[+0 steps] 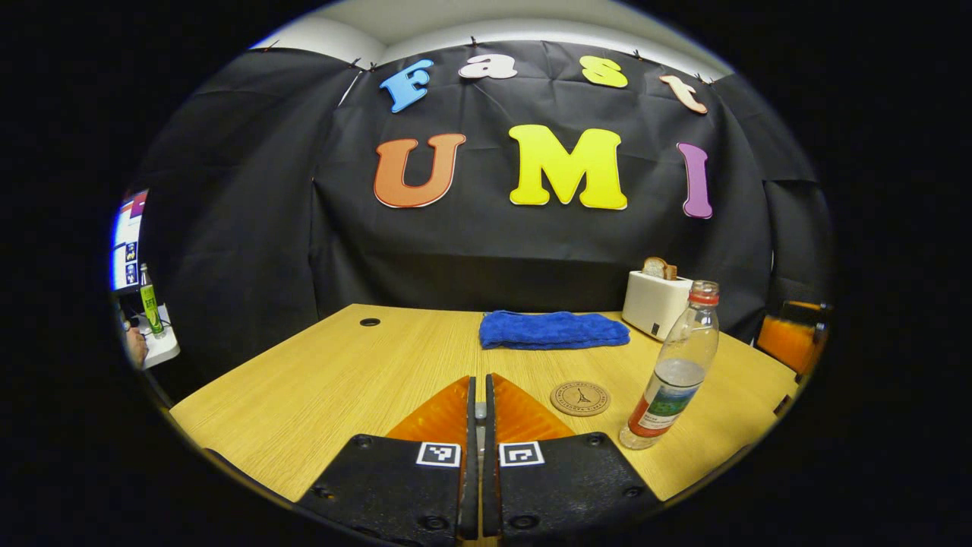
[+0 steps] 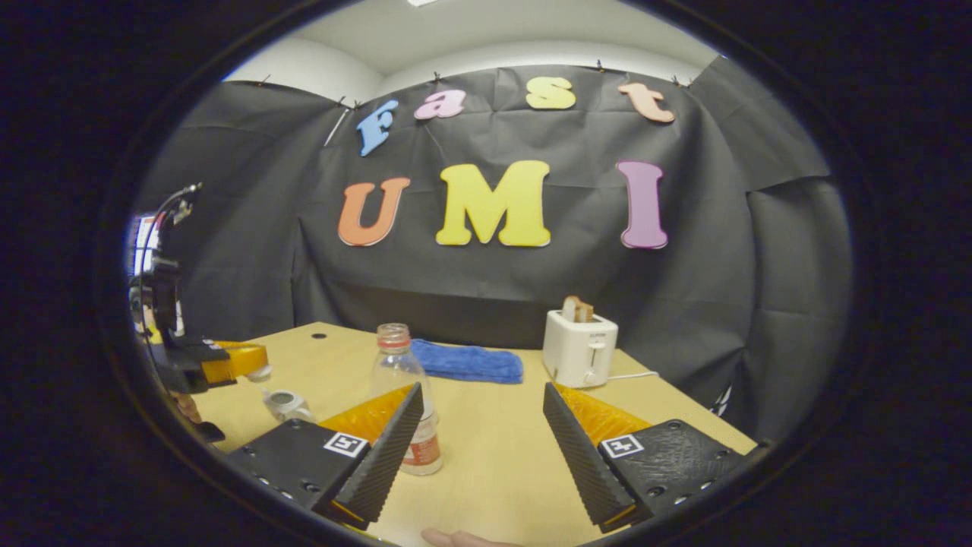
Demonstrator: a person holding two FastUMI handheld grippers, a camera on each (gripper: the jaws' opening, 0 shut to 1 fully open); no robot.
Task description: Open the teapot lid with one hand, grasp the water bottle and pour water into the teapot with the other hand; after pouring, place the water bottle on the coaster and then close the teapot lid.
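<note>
Wooden table (image 1: pixel 319 380) carries everything, with room left in the middle for the pouring. Far back sit a white toaster (image 2: pixel 581 349) and a folded blue towel (image 1: pixel 553 330), apparently out of the way. Nearer stands the water bottle (image 1: pixel 676 372), upright and capped, just beside the round coaster (image 1: pixel 580 398) where it should finish. The right gripper (image 2: pixel 483 425) hangs spread wide, the bottle off by its left finger, likely readying a grasp. The left gripper (image 1: pixel 478 410) is pinched nearly closed on something small and pale, possibly the teapot (image 2: pixel 287 404) lid's knob; I cannot tell.
</note>
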